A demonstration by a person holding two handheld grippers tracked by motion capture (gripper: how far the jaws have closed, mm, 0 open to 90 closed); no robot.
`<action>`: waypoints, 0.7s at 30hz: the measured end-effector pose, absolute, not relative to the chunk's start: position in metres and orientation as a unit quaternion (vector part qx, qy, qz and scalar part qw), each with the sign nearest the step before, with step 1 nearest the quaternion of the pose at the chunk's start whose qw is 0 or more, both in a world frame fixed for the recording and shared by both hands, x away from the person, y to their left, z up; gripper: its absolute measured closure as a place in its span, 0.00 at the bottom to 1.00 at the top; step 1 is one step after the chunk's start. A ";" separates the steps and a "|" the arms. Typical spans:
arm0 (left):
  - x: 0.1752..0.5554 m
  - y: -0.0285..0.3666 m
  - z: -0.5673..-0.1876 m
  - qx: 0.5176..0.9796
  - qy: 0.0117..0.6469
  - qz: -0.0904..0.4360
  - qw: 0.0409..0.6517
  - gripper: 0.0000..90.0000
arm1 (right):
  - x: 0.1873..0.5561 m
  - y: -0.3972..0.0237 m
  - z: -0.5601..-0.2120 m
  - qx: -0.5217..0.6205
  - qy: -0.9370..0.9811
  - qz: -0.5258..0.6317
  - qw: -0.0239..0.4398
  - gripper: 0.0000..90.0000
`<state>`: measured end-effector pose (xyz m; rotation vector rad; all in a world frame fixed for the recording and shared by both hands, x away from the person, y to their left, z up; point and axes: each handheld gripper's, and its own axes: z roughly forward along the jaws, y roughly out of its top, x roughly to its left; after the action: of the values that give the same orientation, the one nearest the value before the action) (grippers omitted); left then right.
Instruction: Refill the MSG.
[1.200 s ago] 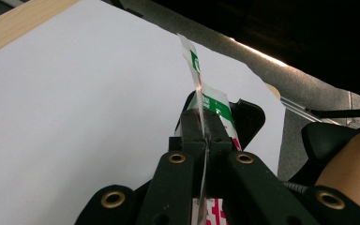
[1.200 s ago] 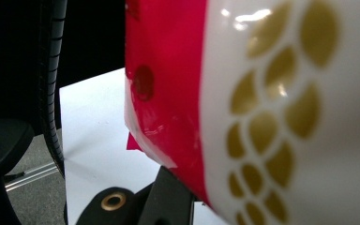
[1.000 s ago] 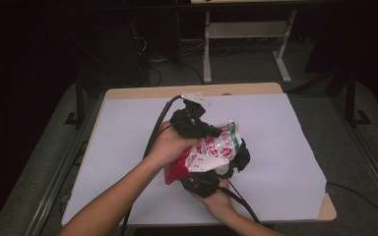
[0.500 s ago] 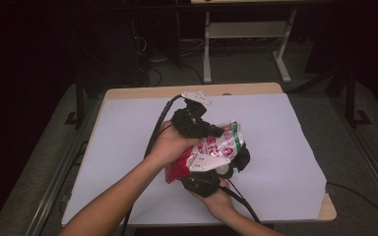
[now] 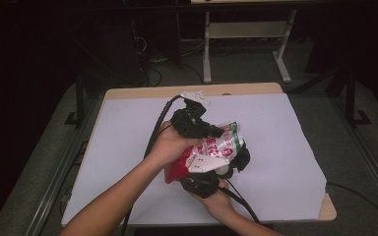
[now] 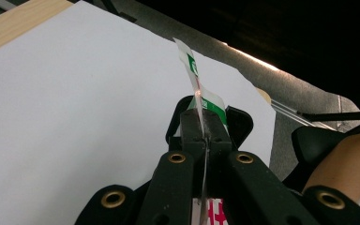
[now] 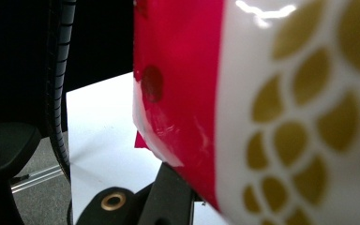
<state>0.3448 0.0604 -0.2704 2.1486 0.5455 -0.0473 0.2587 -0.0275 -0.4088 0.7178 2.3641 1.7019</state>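
High view: no change since earlier frame; left gripper (image 5: 215, 132) and right gripper (image 5: 226, 169) both stay clamped on red-white crinkly plastic snack bag (image 5: 215, 150), film edge pinched between jaws.

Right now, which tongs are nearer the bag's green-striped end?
Left. The left tongs are clamped right on the green-striped end of the bag; the right tongs hold its opposite, red end.

Snack bag (image 5: 211, 152) above table (image 5: 128, 147) centre, between both tools

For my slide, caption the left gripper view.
Black tongs shut on the green-and-white edge of a plastic snack bag above white paper.
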 end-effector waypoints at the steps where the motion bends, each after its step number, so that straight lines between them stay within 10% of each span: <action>1: 0.345 0.060 -0.271 0.868 0.220 -0.019 0.446 1.00 | 0.259 -0.027 -0.409 0.239 0.786 0.566 0.071 1.00; 21: 0.345 0.061 -0.272 0.867 0.227 -0.018 0.443 1.00 | 0.259 -0.026 -0.410 0.237 0.786 0.567 0.064 1.00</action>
<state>0.3452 0.0615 -0.2723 2.1516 0.5638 -0.0449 0.2587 -0.0257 -0.4098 0.7166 2.3722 1.7131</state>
